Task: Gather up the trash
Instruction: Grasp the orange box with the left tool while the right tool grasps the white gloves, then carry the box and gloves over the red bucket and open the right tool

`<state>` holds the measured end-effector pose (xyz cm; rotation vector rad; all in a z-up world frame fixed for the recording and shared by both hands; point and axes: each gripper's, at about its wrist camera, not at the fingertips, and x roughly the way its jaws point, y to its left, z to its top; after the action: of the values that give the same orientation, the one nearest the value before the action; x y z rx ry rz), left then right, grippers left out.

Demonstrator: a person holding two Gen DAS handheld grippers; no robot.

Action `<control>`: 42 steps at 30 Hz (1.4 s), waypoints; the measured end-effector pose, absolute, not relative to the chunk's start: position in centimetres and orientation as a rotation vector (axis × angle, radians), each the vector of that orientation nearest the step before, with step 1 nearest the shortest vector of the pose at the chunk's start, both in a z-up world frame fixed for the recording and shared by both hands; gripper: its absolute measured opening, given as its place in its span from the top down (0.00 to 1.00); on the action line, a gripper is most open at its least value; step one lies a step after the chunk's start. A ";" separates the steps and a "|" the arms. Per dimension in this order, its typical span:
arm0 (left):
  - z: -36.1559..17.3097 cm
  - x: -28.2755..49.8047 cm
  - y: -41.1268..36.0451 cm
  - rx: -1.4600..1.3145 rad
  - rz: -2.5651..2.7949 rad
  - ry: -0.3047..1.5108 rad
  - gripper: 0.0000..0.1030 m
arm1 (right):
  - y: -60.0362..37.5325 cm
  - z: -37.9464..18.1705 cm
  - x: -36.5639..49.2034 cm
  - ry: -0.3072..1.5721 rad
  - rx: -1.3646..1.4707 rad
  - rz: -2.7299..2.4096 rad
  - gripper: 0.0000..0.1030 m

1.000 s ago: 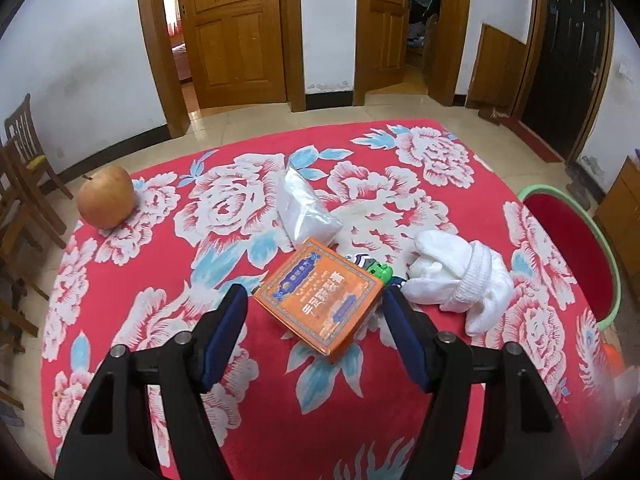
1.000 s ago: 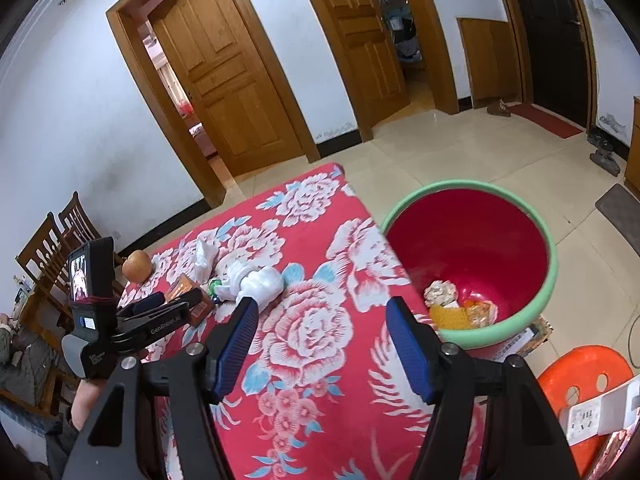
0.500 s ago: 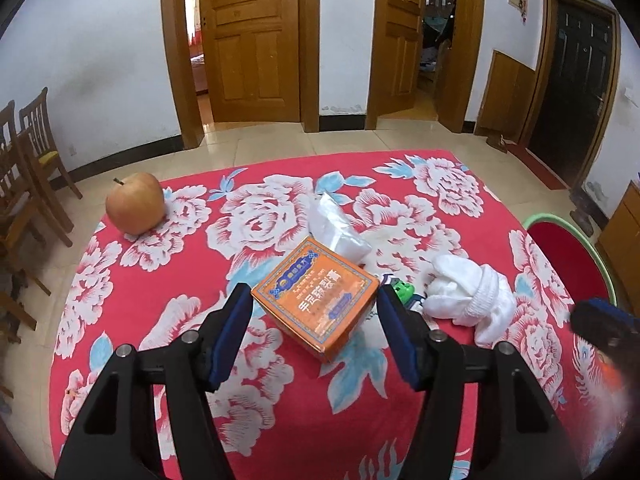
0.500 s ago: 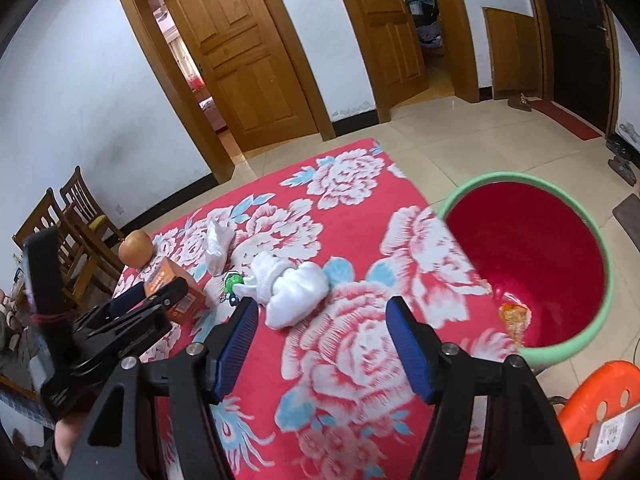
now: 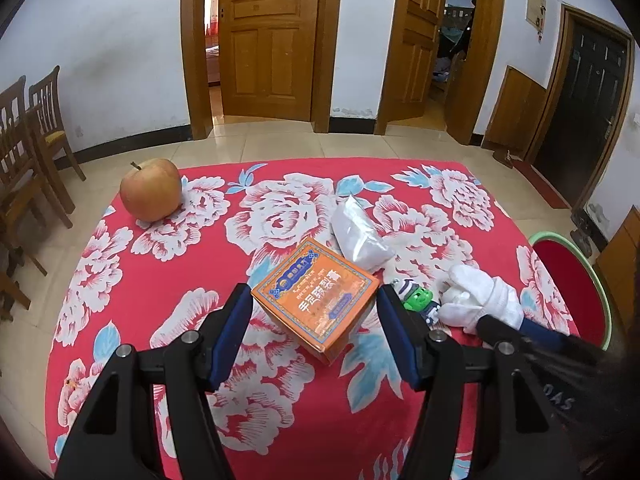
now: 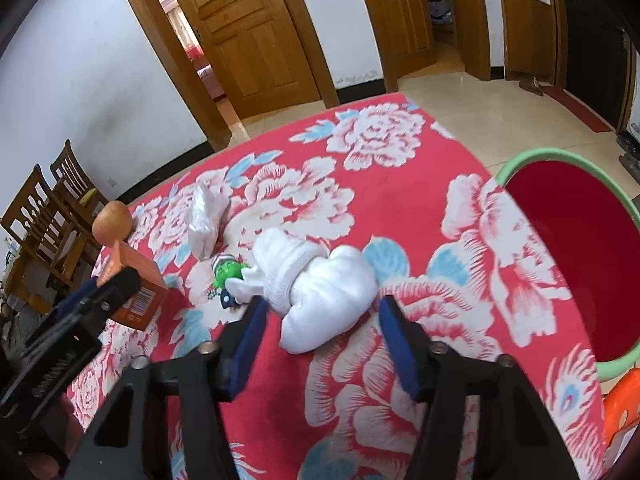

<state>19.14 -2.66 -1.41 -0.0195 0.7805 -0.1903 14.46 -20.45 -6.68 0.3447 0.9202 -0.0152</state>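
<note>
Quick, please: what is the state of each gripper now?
Left gripper: open, around the orange cardboard box, holding nothing.
Right gripper: open, around the white rolled sock, holding nothing.

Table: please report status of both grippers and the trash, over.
Left gripper open, straddling orange box. Right gripper open, at white sock. Green toy touching sock. Bin beside table.

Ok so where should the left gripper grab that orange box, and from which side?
Take the orange box across its two opposite corners, coming straight ahead and low along the table. It lies flat, turned like a diamond, and the open left gripper already straddles those corners. Its side walls are short, so the fingers likely need to drop near the cloth.
</note>
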 end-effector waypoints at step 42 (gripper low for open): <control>3.7 12.9 -9.3 0.025 -0.331 0.717 0.38 | -27.5 0.6 2.2 0.627 0.414 -0.068 0.83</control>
<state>12.94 -9.34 3.71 0.0254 0.7166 -0.3310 2.16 -27.49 0.58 0.4135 0.6273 -0.0682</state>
